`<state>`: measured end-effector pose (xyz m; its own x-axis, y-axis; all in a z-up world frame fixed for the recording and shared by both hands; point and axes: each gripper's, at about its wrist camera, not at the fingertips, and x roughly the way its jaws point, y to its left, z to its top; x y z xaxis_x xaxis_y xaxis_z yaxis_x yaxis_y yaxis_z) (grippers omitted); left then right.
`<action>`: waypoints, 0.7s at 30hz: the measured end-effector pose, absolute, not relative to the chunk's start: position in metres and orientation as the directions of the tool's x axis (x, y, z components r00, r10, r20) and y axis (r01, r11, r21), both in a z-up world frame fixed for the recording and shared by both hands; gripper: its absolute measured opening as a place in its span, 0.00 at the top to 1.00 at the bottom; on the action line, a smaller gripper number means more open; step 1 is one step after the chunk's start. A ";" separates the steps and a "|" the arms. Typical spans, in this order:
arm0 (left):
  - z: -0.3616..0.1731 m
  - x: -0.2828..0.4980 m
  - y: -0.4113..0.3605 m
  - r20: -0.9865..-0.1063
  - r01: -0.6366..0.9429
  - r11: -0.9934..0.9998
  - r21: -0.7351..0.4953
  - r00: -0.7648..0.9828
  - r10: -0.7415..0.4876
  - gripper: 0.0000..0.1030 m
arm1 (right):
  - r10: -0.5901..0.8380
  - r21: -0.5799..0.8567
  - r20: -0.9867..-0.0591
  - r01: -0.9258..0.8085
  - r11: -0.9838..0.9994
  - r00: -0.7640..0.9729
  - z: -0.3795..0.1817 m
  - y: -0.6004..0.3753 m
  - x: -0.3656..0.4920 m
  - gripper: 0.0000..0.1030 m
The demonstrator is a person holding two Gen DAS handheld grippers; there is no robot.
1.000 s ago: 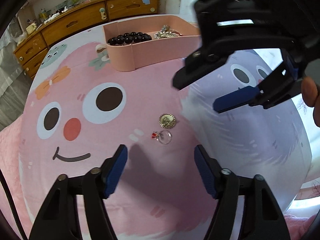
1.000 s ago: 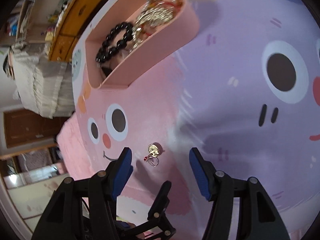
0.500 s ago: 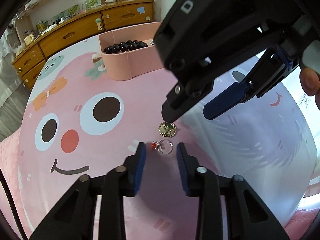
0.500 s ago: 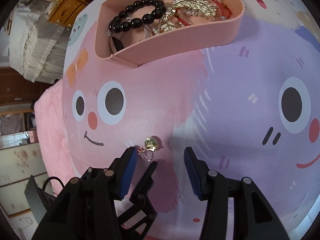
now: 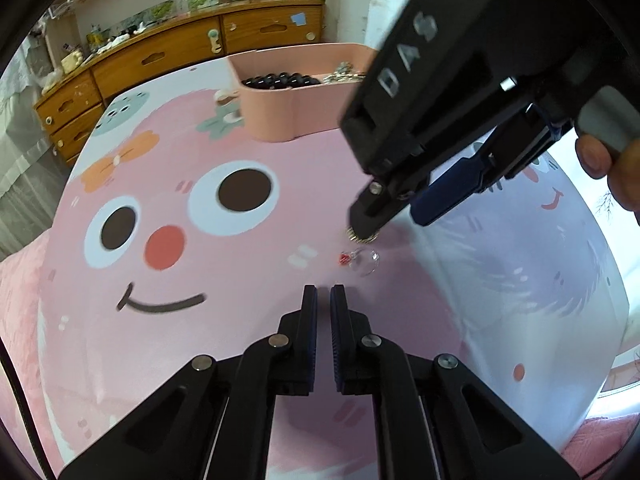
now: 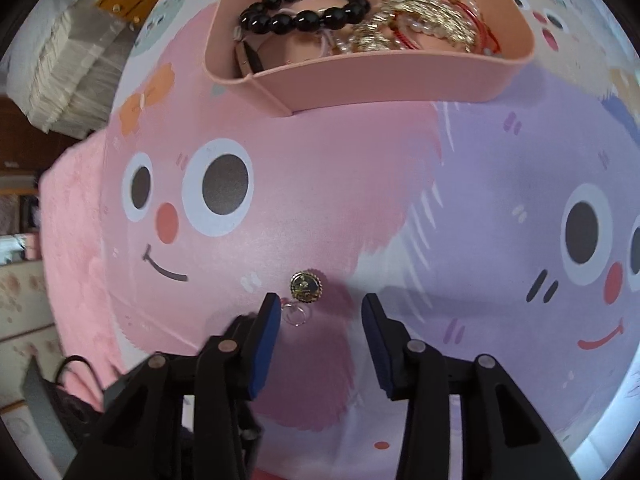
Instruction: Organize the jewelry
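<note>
In our left wrist view, the left gripper (image 5: 324,294) sits at six o'clock with its two fingers drawn almost together, a thin slit between them and nothing held. Just beyond its tips, toward one o'clock, the ring (image 5: 363,261) lies flat on the table (image 5: 248,280), which wears a cartoon cover of pink and lilac smiling faces. The ring is a thin, clear-looking silvery hoop with a small red stone on its left side. Touching or nearly touching it on the far side is the gold brooch (image 5: 362,237), round with a scalloped edge, half hidden here under a finger of the right gripper (image 5: 394,216), which reaches in from two o'clock.

In our right wrist view, the right gripper (image 6: 318,312) stands open, its blue-padded fingers well apart and empty. The ring (image 6: 295,315) lies just beside the inner face of the finger at our nine o'clock, and the gold brooch (image 6: 306,285) sits at twelve o'clock between the fingertips, its dark centre ringed in gold.

Far off at twelve o'clock stands the pink tray (image 6: 360,80). In it, a bracelet of glossy black beads (image 6: 304,10) lies to the left, and a tangle of gold chains, pearls and red cord (image 6: 428,24) to the right.
</note>
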<state>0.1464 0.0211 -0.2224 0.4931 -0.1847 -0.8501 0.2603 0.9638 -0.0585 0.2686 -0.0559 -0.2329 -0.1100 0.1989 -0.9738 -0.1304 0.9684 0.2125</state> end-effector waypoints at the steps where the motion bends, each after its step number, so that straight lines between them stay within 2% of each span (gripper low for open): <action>1: -0.222 0.145 0.025 -0.850 0.256 0.965 -0.061 0.494 -0.184 0.96 | 0.177 0.191 -0.979 -0.151 0.970 -0.103 -0.233 -0.052 0.268 0.61; 11: -0.220 0.143 0.045 -0.846 0.232 0.970 -0.075 0.500 -0.185 0.95 | 0.082 0.096 -0.994 -0.212 0.973 -0.076 -0.235 -0.031 0.267 0.77; 14: -0.218 0.142 0.045 -0.842 0.241 0.968 -0.075 0.505 -0.191 0.90 | 0.054 0.070 -0.996 -0.240 0.968 -0.071 -0.235 -0.023 0.266 0.79; 16: -0.217 0.141 0.043 -0.840 0.246 0.967 -0.071 0.508 -0.191 0.85 | 0.031 0.048 -0.997 -0.266 0.963 -0.065 -0.237 -0.014 0.265 0.84; 18: -0.217 0.141 0.041 -0.837 0.255 0.965 -0.067 0.512 -0.193 0.76 | 0.013 0.028 -0.999 -0.300 0.954 -0.050 -0.237 -0.008 0.264 0.84; 21: -0.216 0.141 0.035 -0.834 0.277 0.959 -0.063 0.513 -0.203 0.76 | 0.022 0.033 -0.999 -0.330 0.944 -0.038 -0.237 -0.004 0.262 0.84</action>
<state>0.1413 0.0351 -0.2156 0.5129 -0.2026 -0.8342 0.2771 0.9588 -0.0625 0.2616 -0.0043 -0.2366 -0.0383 0.0217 -0.9990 -0.3297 0.9435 0.0331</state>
